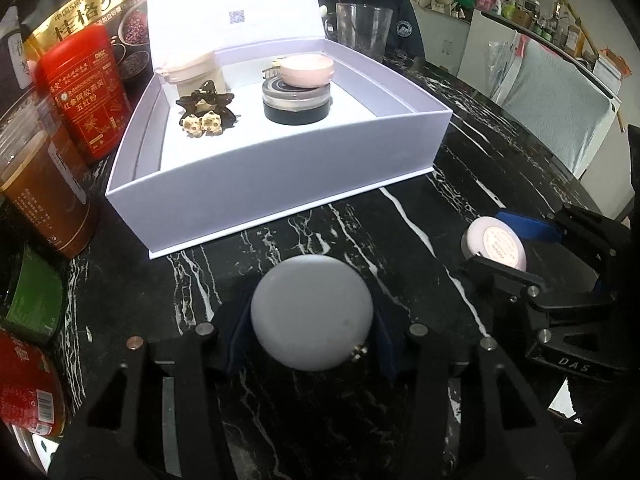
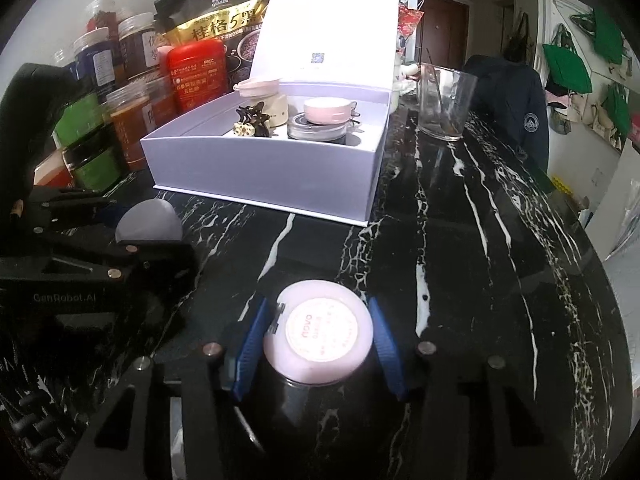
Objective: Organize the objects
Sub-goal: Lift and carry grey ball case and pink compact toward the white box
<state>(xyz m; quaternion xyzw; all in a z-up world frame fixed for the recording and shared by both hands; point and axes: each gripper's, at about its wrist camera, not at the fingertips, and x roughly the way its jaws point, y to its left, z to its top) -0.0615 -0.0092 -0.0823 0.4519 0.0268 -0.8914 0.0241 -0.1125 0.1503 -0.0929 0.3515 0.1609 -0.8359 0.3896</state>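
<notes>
both tools are loaded, so the step in hand looks like the carry-to-box part of the organizing. left tool [image 1: 312, 320] is pinching a grey round case [image 1: 312, 312], lower centre of the left wrist view, blue pads on both sides of it. right tool [image 2: 316, 340] has its blue pads at both flanks of a pink round compact [image 2: 320, 338] w/ a printed label facing up, lower centre of the right wrist view. i judge it is pinching the compact, but the contact of the pads is not fully clear.

the white box [image 1: 280, 196] is open, lid standing up, in the upper-centre of both views, just behind the tools. inside already: a dark star-shaped hair clip [image 1: 206, 110], a cream container [image 1: 192, 72], and a pink case [image 1: 307, 70] stacked on a black-and-silver jar [image 1: 297, 102]. the front part of the box floor is bare.

next move, as i judge: lift each item over the near wall of the box and put it down on the bare floor, w/o knocking the stacked pair. one tool at a time is safer; both go to the same opening.

the bench [image 2: 460, 240] is black marble w/ white veins, glossy. at left side stand jars and a red tin [image 1: 82, 92] and a gold cereal bag [image 2: 216, 20]; a glass cup [image 2: 446, 100] is at upper right of the box. behind: a dark jacket on a chair, green bags on the wall, a brown door.
</notes>
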